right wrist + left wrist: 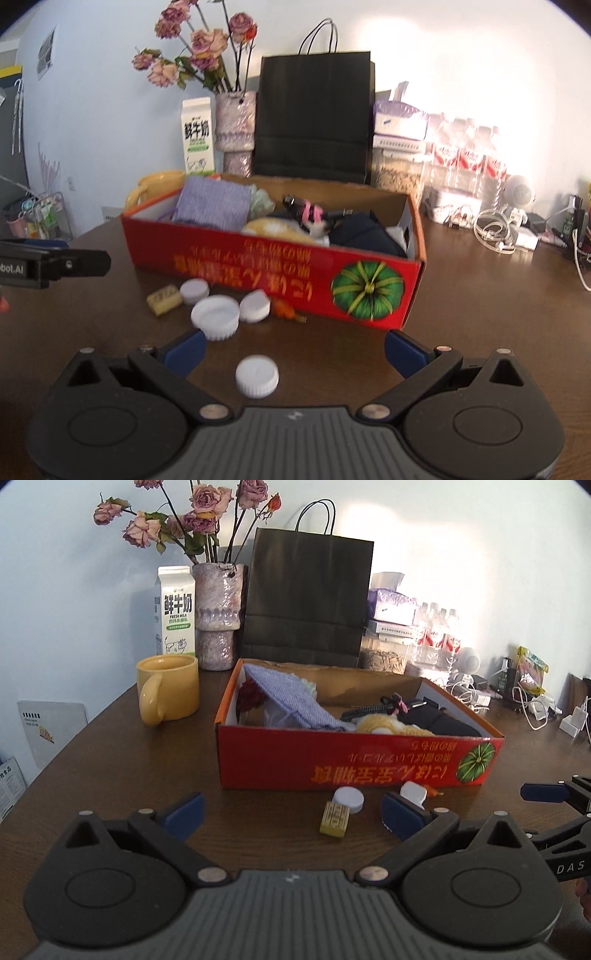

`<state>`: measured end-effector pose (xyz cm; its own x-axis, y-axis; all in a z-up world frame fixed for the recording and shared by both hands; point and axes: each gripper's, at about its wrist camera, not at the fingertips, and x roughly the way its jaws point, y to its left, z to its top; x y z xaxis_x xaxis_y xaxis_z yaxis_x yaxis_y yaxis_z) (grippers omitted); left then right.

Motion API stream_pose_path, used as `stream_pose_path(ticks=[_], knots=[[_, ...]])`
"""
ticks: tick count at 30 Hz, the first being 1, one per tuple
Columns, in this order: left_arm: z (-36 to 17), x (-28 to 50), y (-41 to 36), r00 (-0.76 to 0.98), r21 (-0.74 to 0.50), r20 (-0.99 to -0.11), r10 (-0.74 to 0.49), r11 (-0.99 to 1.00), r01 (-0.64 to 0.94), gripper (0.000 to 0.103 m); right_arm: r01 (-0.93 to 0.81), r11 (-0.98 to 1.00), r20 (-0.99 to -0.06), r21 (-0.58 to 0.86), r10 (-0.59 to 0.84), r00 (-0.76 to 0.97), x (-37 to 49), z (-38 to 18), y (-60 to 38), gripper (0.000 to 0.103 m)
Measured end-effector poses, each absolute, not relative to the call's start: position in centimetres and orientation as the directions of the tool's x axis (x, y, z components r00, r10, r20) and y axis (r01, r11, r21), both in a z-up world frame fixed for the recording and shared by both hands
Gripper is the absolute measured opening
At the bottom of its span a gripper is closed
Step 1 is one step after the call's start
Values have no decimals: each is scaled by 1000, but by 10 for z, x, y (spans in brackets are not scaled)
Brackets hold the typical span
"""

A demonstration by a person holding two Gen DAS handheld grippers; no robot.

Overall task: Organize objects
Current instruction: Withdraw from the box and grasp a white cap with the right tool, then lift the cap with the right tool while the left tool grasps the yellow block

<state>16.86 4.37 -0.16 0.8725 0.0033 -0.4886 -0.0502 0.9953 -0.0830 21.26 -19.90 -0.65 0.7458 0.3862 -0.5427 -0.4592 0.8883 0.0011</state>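
A red cardboard box (354, 760) (280, 269) sits mid-table, holding a purple cloth (291, 698), a yellow knit item (384, 725) and dark items. In front of it lie white bottle caps (216, 317) (257, 374) (348, 799), a yellowish eraser-like block (335, 819) (164, 295) and a small orange piece (284, 308). My left gripper (293, 812) stands open, low over the table before the box. My right gripper (293, 349) is open too, with one white cap between its fingers, untouched. The right gripper's finger (543, 793) shows at the left view's right edge.
Behind the box stand a yellow mug (168, 688), a milk carton (174, 611), a vase of dried roses (218, 616), a black paper bag (306, 594), tissue packs, water bottles (465, 155) and a tangle of chargers and cables (495, 225). The brown table's edge curves off at left.
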Motion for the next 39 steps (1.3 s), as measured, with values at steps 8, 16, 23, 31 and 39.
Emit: stream_pose_path(ticks=[8,16,23,31,39], knots=[[-5,154,45,866,-94,-499,11,993,-67,103,-508,861,-605,13,411,682,212,-20,-192,79],[-5,149,43,864,-95,-504,8,993,-64,103,-528,849,-617,17,425,663,218,-22,-182,36],[-7,152,41,858,-89,-513,9,994,-63,103,-526,851,-603,6,422,677,218,-23,-178,27],[-20,173,34,830,-66,-558,18,996,-67,103,-472,882,-533,4,401,745,219,-18,-183,27],[-35,215,20,795,5,-604,59,997,-71,99,-446,895,-490,-5,387,781,217,-15,-187,27]])
